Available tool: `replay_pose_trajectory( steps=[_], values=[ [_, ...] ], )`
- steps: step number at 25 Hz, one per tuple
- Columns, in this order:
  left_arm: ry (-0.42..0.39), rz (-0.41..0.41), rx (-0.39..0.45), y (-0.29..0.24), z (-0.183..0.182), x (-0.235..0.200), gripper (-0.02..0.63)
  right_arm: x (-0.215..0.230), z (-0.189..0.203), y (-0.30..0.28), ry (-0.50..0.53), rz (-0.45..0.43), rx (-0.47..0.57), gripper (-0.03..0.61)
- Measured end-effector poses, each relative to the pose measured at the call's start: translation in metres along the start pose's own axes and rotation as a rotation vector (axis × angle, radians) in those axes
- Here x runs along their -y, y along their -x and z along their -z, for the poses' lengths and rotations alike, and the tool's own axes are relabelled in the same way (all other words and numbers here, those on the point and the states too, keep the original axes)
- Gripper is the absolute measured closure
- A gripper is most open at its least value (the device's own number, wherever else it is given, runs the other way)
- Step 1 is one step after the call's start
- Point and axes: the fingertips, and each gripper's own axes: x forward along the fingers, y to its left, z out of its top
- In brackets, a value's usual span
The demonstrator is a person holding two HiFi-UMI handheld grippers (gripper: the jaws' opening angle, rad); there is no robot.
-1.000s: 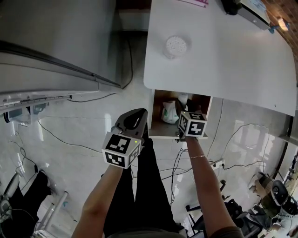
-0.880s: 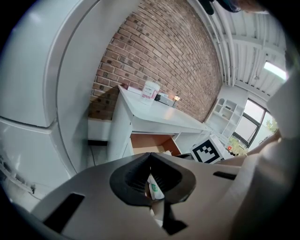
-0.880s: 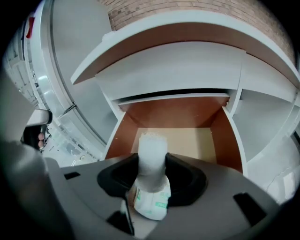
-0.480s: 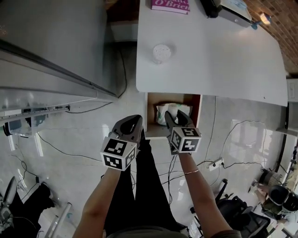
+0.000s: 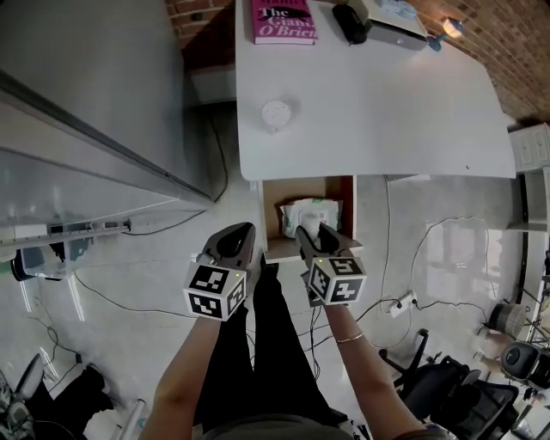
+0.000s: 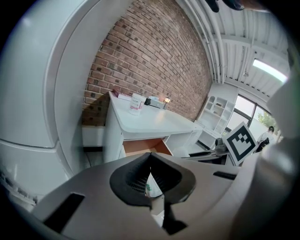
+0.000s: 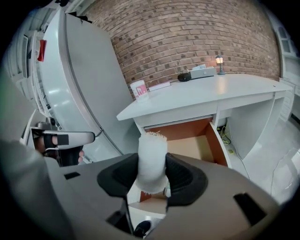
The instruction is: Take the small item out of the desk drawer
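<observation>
The desk drawer (image 5: 273,199) stands open under the white desk (image 5: 387,112); its brown inside (image 7: 187,136) shows in the right gripper view. My right gripper (image 5: 311,235) hangs just in front of the drawer's front edge. In its own view the right gripper (image 7: 151,174) is shut on a small white cloth-like roll (image 7: 151,159), which stands upright between the pads. A white packet with green print (image 5: 311,210) lies in the drawer. My left gripper (image 5: 237,234) hovers left of the drawer; its jaws meet at the tips (image 6: 150,154) with nothing between them.
A pink book (image 5: 284,19), a white round cup (image 5: 276,114) and a black device (image 5: 351,21) sit on the desk. A large white appliance (image 5: 86,112) stands left. Cables (image 5: 404,301) and an office chair (image 5: 464,395) are on the floor at the right.
My right gripper has drawn back out of the drawer toward me, with the white roll in it. The left gripper has hardly moved. The head view has tilted toward the desk's back.
</observation>
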Motion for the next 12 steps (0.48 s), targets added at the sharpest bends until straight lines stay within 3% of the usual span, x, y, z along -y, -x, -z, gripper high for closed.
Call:
replay_pose_trajectory(
  steps=[12],
  values=[
    [-0.054, 0.075, 0.016, 0.02, -0.016, 0.015, 0.592, -0.032, -0.022, 0.056, 0.032, 0.033, 0.117, 0.397]
  ],
)
